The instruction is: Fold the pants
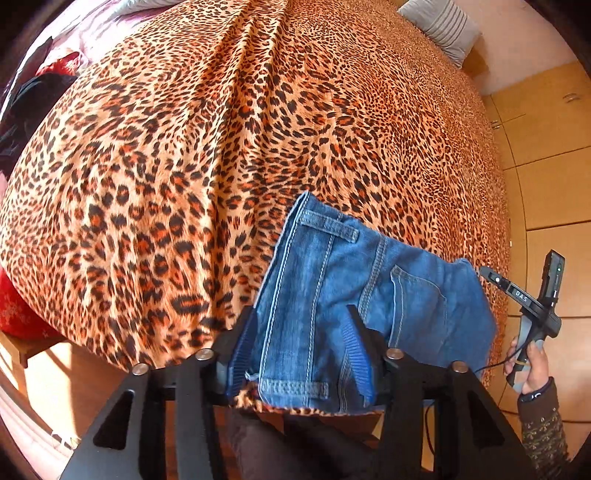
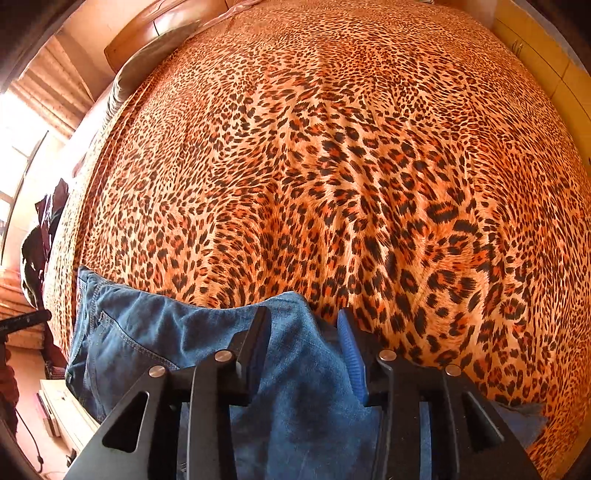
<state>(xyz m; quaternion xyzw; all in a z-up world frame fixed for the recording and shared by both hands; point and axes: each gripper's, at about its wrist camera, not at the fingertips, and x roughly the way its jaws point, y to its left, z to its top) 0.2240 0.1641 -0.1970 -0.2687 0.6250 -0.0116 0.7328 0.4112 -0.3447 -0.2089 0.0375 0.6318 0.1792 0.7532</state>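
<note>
Blue jeans [image 1: 325,280] lie at the near edge of a bed with a leopard-print cover [image 1: 184,166], waistband and back pocket showing. My left gripper [image 1: 301,314] stands open over the waistband end: one finger is beside the band's edge and the other rests above the denim. In the right wrist view the jeans [image 2: 155,332] bunch into a hump between the fingers of my right gripper [image 2: 303,314], filling the gap and touching both pads. From the left wrist view the right gripper [image 1: 491,276] meets a raised corner of the denim, with a person's hand [image 1: 532,365] on its handle.
A striped pillow [image 1: 443,26] lies at the bed's far corner. Wooden cabinet doors [image 1: 546,147] run along the right side. Dark clothes [image 1: 29,103] are piled at the left edge, and a red cloth [image 1: 14,310] hangs lower left. The wide leopard cover [image 2: 332,147] stretches ahead.
</note>
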